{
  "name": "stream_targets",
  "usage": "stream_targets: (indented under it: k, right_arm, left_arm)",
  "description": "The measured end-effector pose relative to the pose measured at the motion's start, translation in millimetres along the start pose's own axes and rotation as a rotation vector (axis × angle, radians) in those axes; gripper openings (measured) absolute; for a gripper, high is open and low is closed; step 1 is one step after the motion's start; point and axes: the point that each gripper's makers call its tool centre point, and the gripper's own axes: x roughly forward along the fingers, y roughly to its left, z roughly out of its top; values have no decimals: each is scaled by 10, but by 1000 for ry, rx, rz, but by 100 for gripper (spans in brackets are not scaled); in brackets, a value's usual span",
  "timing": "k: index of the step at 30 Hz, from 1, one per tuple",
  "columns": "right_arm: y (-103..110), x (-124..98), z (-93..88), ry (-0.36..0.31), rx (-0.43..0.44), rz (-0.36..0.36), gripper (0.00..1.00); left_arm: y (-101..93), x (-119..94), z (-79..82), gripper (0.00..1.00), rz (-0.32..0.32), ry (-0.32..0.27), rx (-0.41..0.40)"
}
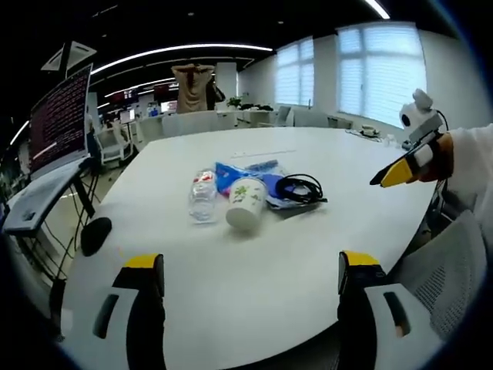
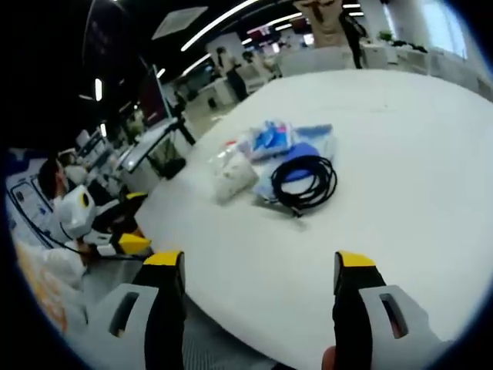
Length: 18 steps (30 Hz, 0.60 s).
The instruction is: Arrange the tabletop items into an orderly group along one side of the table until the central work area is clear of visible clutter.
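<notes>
Both the left gripper (image 1: 250,270) and the right gripper (image 2: 260,270) have wide, empty jaws at frame bottom, while mid-frame on the white table (image 1: 254,308) a plastic bottle (image 1: 202,196), paper cup (image 1: 246,203), blue packets (image 1: 245,173) and black cable (image 1: 300,190) lie clustered together.

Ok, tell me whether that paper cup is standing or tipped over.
Tipped over. In the left gripper view the paper cup lies on its side on the table, its round end toward the camera, beside the clear bottle.
</notes>
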Motion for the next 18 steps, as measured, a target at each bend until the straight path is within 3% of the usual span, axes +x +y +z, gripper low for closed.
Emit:
stream_targets:
  k: [12,18]
  right_arm:
    - [4,-1,14,15,0,9,77]
    - [-40,-28,7,18,10,-8,76]
  left_arm:
    - [-51,28,-122,92,-21,65,22]
    - [-45,15,-98,91,-20,55,26]
